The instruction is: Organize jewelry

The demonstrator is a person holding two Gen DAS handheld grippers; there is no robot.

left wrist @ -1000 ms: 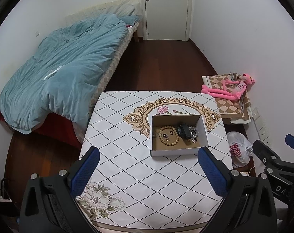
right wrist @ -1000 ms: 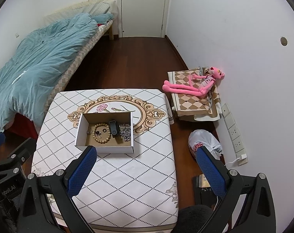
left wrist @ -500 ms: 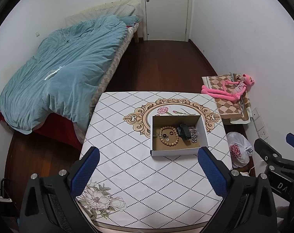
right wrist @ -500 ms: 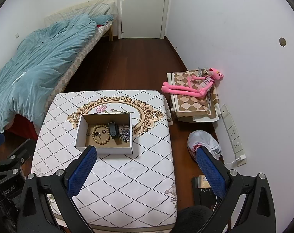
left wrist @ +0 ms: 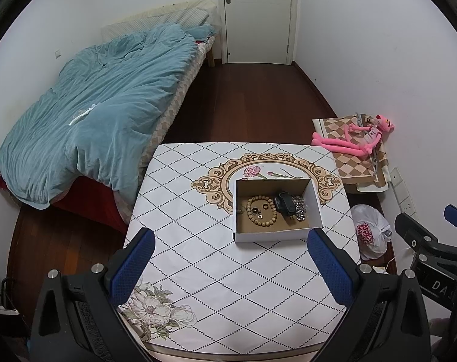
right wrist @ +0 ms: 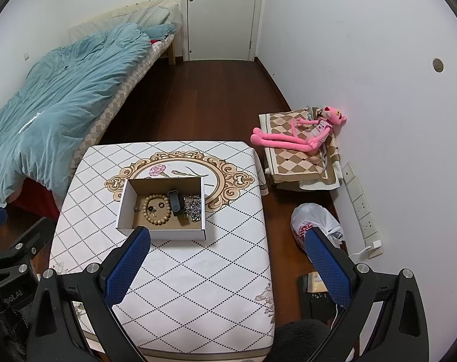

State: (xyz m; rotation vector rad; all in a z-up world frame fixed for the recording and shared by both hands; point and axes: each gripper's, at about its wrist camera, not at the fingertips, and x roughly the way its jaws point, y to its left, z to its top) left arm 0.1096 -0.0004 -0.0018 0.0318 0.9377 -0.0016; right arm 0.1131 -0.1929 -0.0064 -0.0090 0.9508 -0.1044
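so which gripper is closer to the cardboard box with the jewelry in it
Roughly even, perhaps the right. The right gripper has its left fingertip over the cardboard box's near-left corner; the left gripper hangs over the table before it, right fingertip by its near-right corner.

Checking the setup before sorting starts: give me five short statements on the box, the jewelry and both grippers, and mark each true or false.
1. The cardboard box sits on the table. True.
2. The bead bracelet lies on the tablecloth. False: it lies inside the box.
3. The left gripper is open. True.
4. The right gripper grips the silver chain. False: it is open and empty.
5. The box is lidded. False: it is open-topped.
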